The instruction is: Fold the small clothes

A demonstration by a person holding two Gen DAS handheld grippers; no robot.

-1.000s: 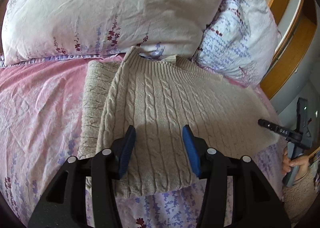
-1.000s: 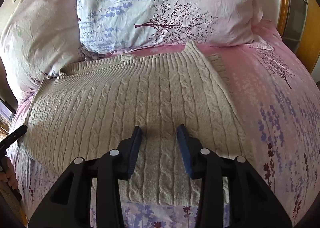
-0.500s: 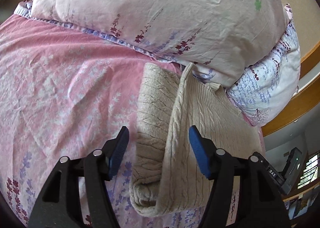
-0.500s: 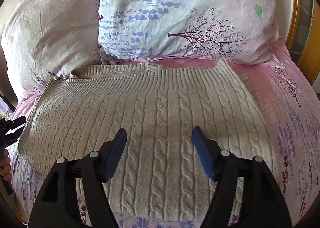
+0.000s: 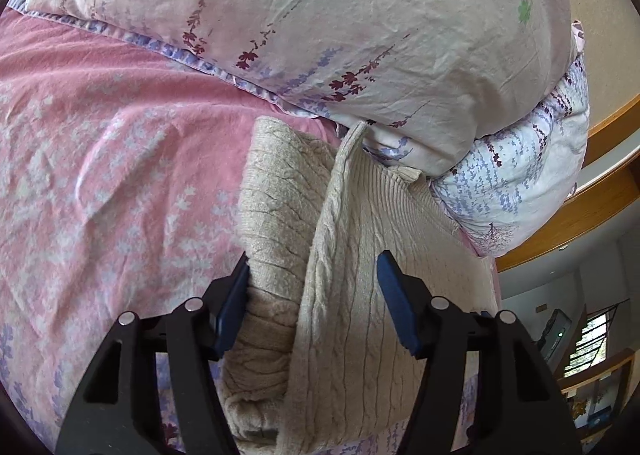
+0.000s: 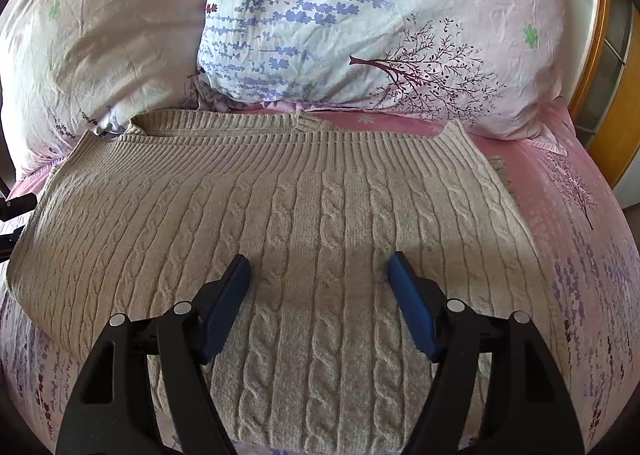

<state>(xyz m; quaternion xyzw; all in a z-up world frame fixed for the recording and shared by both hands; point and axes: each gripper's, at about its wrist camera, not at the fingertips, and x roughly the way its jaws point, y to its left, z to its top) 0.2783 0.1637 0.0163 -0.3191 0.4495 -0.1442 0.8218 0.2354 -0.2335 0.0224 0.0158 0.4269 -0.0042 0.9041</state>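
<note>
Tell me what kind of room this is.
Most likely a bedroom: the beige cable-knit sweater lies on a bed with a pink floral sheet, two printed pillows at its head, and a wooden headboard behind them.

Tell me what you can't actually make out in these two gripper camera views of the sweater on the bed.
- Left wrist view: the sweater's near hem is hidden behind the left gripper; whether its jaws touch the knit is unclear.
- Right wrist view: the folded-under sleeve shows only a sliver beneath the body; the sweater's near edge is cut off behind the right gripper.
- Left wrist view: items in the room at lower right are too small to identify.
</note>
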